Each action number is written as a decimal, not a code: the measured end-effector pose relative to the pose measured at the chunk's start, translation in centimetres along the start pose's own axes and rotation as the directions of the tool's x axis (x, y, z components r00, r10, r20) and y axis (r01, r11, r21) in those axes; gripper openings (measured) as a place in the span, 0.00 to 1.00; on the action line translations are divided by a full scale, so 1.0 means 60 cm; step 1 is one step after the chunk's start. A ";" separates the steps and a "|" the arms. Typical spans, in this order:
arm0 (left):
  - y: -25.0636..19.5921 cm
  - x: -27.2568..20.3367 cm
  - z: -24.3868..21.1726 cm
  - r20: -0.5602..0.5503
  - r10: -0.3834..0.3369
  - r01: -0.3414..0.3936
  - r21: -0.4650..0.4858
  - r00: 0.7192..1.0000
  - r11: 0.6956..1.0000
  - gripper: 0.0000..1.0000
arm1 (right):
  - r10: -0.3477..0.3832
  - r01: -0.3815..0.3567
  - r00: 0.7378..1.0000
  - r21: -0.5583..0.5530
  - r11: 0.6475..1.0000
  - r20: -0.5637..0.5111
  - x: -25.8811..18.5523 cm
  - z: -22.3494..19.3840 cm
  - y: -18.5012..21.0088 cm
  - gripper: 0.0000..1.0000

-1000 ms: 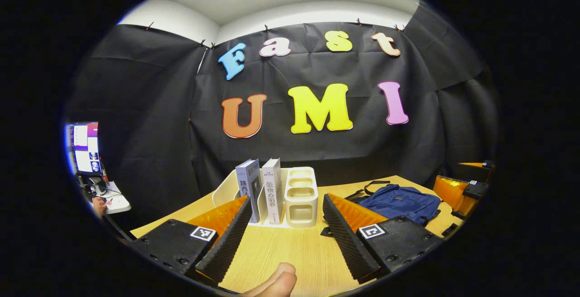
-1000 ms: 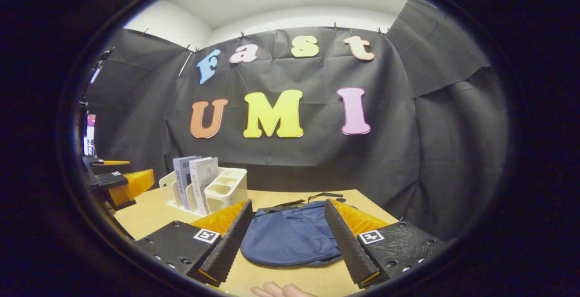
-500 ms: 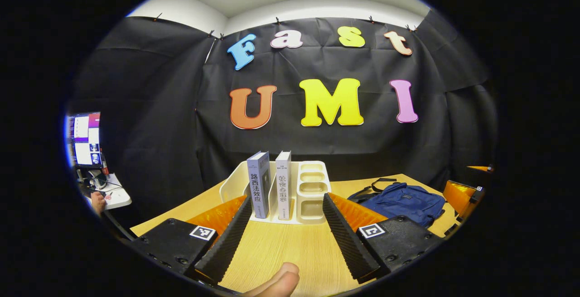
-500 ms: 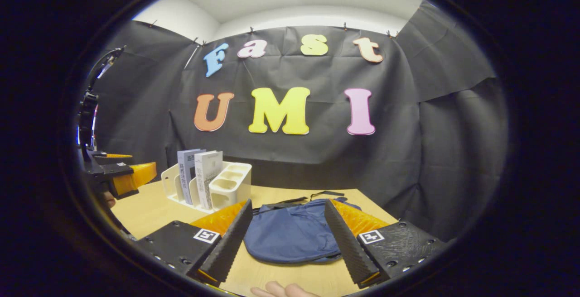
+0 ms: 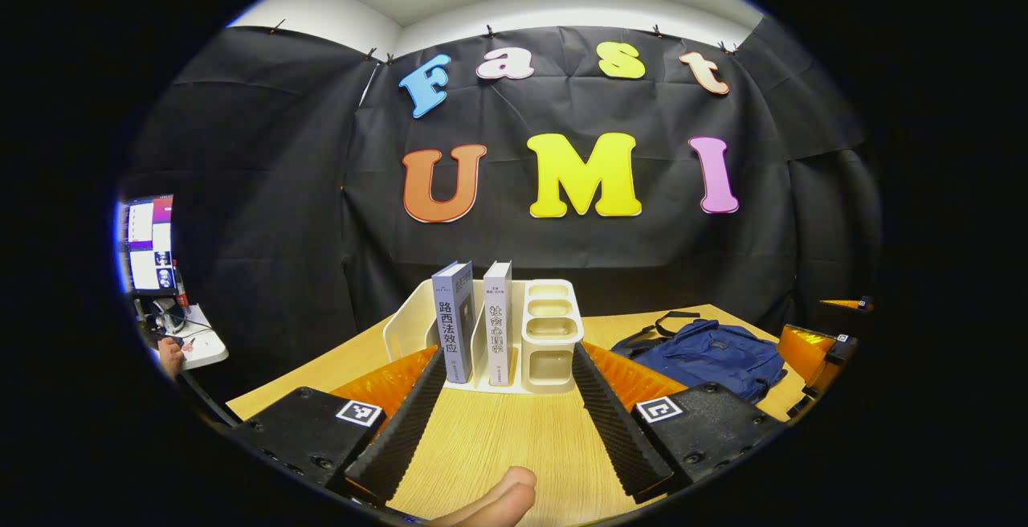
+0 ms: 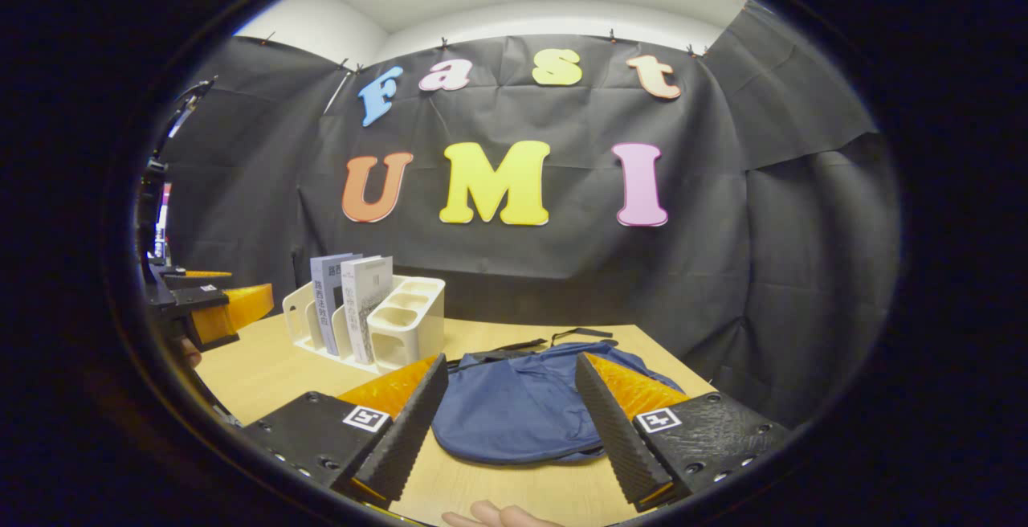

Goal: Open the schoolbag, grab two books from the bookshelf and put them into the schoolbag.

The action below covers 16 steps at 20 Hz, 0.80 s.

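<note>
Left gripper point(image 5: 507, 410) level, fingers spread wide, empty, aimed at two upright books point(image 5: 474, 322) in bookshelf point(image 5: 551, 334). Right gripper point(image 6: 508, 414) same, fingers apart, over flat schoolbag point(image 6: 522, 406) on surface point(image 5: 498, 439).

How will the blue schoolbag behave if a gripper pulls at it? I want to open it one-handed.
The schoolbag lies slumped and wrinkled on the table, so it is probably floppy. It looks nearly empty, so it may slide or bunch rather than stay put.
</note>
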State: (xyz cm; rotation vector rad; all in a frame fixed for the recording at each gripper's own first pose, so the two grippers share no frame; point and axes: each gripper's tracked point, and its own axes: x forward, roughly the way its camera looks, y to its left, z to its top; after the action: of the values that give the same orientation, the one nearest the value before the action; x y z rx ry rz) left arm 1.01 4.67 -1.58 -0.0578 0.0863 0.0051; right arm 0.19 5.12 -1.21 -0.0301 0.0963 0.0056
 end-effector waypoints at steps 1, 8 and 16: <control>0.002 0.002 0.001 0.001 0.002 -0.002 0.003 1.000 1.000 0.99 | 0.003 -0.003 1.000 -0.017 1.000 -0.013 0.008 -0.008 0.005 0.97; 0.017 0.005 0.003 0.010 0.016 -0.016 0.012 1.000 1.000 0.99 | 0.079 -0.094 0.987 -0.104 0.990 -0.142 0.091 -0.090 0.085 0.98; 0.064 0.019 -0.003 -0.002 0.068 -0.068 0.000 0.998 0.998 0.99 | 0.112 -0.185 0.925 -0.175 0.967 -0.362 0.188 -0.218 0.186 0.95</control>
State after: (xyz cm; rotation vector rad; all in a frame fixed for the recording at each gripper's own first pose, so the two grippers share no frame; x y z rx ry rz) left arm 2.11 8.50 -2.11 -0.0554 0.0903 0.0726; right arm 10.10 15.90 -15.62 -0.2322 0.4554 0.1640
